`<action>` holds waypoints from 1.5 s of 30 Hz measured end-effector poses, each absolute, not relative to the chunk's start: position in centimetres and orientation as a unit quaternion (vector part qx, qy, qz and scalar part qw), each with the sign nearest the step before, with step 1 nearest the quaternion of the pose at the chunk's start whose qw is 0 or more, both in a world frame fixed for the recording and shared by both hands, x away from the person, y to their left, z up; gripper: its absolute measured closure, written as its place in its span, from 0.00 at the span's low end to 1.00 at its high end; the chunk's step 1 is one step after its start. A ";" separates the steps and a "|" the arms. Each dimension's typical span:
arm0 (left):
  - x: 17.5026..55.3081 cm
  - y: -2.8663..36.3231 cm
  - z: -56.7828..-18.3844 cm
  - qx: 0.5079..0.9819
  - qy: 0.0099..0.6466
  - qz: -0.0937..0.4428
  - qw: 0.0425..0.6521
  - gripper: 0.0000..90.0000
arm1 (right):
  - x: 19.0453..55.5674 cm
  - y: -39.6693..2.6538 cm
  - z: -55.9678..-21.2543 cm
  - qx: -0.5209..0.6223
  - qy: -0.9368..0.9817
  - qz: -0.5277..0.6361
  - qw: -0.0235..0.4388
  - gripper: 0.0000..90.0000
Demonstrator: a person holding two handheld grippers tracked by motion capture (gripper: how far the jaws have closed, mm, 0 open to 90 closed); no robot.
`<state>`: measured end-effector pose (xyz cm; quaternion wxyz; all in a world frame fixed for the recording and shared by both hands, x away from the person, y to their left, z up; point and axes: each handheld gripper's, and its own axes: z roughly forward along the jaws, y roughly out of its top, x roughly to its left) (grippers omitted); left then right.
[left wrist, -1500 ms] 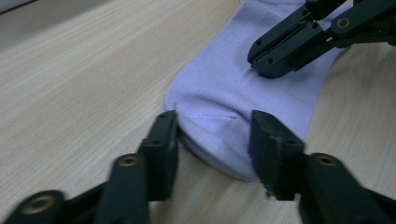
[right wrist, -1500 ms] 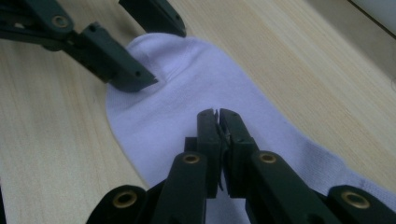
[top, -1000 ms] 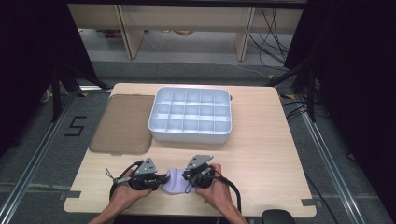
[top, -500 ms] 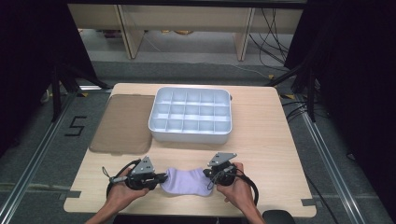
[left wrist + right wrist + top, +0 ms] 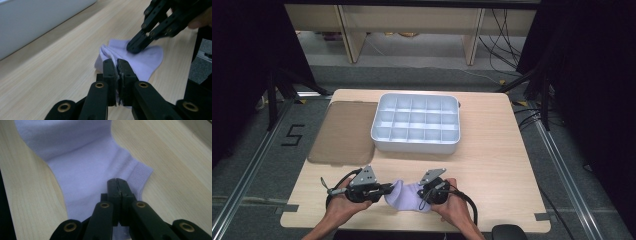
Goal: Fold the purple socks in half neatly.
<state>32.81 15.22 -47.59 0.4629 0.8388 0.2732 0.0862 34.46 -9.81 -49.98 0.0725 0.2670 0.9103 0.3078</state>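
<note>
Lavender sock: lies flat near the tabletop's near edge, about mid-width. Left tongs: clamped on the sock's left end. Right tongs: closed tight on its ribbed cuff. White compartment tray: toward the far edge. Brown mat: at the left edge, beside the tray.

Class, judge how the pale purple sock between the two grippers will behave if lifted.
The sock is probably floppy: it bunches into folds at the left gripper. It looks light, thin knit, lying flat on the table. It is unlikely to roll or break.
</note>
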 end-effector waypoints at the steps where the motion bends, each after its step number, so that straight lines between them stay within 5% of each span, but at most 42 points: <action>1: 32.8 15.2 -47.6 0.839 0.273 0.086 0.463 0.95 | 34.5 -9.8 -50.0 0.267 0.910 0.308 0.073 1.00; 20: 33.0 14.7 -47.1 0.834 0.271 0.072 0.476 0.95 | 34.5 -11.7 -49.5 0.277 0.905 0.316 0.066 1.00; 45: 34.3 9.0 -49.5 0.854 0.260 0.023 0.450 0.93 | 35.0 -12.4 -49.4 0.278 0.897 0.337 0.072 1.00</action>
